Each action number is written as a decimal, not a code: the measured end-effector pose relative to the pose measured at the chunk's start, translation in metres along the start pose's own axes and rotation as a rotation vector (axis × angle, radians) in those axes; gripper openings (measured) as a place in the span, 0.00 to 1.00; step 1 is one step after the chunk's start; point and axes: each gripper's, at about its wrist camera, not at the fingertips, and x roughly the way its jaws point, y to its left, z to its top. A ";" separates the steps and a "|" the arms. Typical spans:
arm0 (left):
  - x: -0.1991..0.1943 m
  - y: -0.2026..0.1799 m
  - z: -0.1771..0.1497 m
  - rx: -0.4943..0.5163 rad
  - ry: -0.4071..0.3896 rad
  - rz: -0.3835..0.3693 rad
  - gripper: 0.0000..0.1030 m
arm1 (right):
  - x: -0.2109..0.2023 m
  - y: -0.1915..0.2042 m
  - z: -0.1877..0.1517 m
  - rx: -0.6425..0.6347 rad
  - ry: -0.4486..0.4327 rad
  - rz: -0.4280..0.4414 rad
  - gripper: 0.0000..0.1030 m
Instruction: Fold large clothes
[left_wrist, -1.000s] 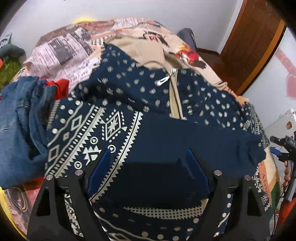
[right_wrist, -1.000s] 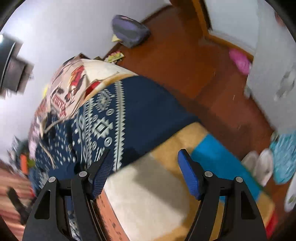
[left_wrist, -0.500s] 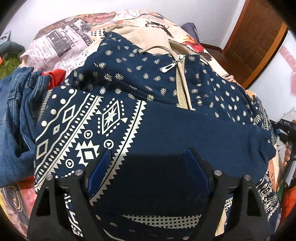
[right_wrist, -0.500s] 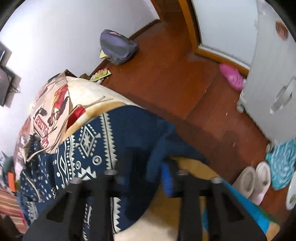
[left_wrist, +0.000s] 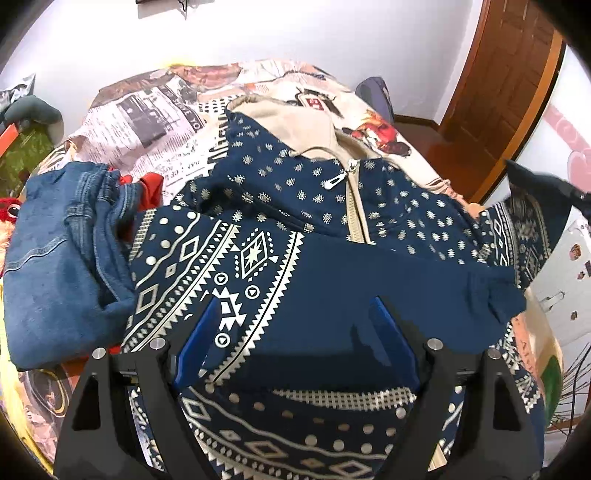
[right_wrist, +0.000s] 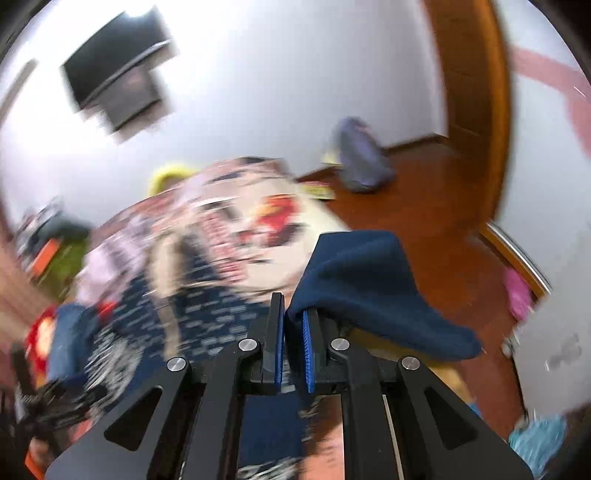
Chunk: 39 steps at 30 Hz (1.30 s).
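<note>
The hoodie (left_wrist: 332, 221), navy with cream geometric bands and a beige hood lining, lies spread front-up across the bed (left_wrist: 147, 122), its zipper pull (left_wrist: 338, 179) near the collar; taking the hoodie as landmark, a pile of blue jeans (left_wrist: 62, 251) lies touching its left edge, and the wooden door (left_wrist: 509, 85) stands well beyond its right shoulder; one sleeve (left_wrist: 351, 280) is laid across the chest, its cuff toward the right; the garment looks soft, thick and limp, so I judge it moderately heavy for cloth, not slippery and not fragile, apt to sag and drag wherever it is unsupported; the sensible holds seem to be the ribbed cuffs, the hem corners or the shoulder seams, where doubled fabric gives the pads something to bite; the left hand-held gripper (left_wrist: 295, 343) hovers over the folded sleeve with its blue pads wide apart, and it appears to grip nothing, though whether the tips brush the cloth I cannot tell; the right hand-held gripper (right_wrist: 293, 325), at the hoodie's right side, has its pads drawn nearly together and clamped on a fold of the plain navy cuff (right_wrist: 369, 288), which drapes over the right finger and hangs clear of the bed; that view is blurred, so finer detail of the pinch is unclear.
</note>
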 end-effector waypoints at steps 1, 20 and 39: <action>-0.005 0.000 -0.002 0.005 -0.007 -0.002 0.80 | -0.001 0.014 0.000 -0.041 0.025 0.031 0.08; -0.031 0.022 -0.026 -0.038 -0.009 -0.034 0.81 | 0.013 0.028 -0.035 -0.010 0.243 0.061 0.60; 0.021 0.022 -0.025 -0.074 0.070 -0.047 0.81 | 0.095 -0.109 -0.066 0.495 0.293 -0.126 0.52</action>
